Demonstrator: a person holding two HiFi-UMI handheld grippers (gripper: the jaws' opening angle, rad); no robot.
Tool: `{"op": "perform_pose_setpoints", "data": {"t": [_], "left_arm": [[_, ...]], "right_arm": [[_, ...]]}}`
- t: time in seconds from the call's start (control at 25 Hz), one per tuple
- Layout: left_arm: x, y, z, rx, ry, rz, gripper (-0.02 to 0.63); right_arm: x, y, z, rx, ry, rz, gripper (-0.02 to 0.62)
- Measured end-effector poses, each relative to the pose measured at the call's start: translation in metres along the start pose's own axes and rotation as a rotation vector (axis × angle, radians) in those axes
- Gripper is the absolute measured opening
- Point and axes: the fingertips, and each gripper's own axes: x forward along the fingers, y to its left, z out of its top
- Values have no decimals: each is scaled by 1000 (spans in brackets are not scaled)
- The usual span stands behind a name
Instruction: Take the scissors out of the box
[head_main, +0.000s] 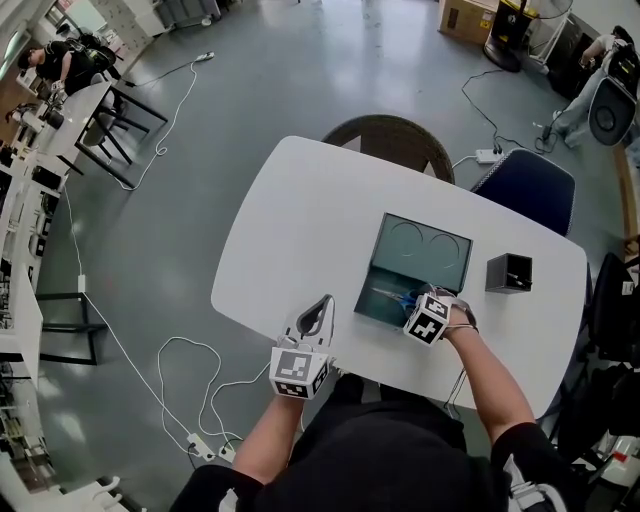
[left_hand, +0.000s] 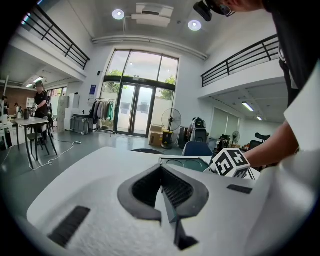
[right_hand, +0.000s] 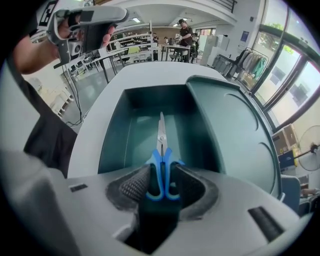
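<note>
A dark teal box (head_main: 372, 262) lies open on the white table (head_main: 300, 220), its lid (head_main: 425, 245) folded back. Blue-handled scissors (right_hand: 161, 150) rest on the box floor, blades pointing away from me; the head view shows them (head_main: 393, 296) near the box's front. My right gripper (right_hand: 161, 187) points steeply down into the box, and the blue handles sit between its open jaws. It reaches into the box (head_main: 410, 300) from the front right. The left gripper (head_main: 316, 314) hovers over the table left of the box, its jaws together (left_hand: 169, 202) and empty.
A small black container (head_main: 508, 272) stands right of the box. Behind the table are a brown chair (head_main: 395, 135) and a dark blue chair (head_main: 530, 185). Cables trail over the floor at left (head_main: 180, 360).
</note>
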Motion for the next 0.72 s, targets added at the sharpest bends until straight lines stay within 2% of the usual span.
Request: {"op": "perform_pose_setpoints", "data": {"t": [0.72], "left_arm": [[-2, -9, -5, -1, -18, -30, 8]], "right_arm": [[5, 0, 1, -7, 40, 36, 140]]}}
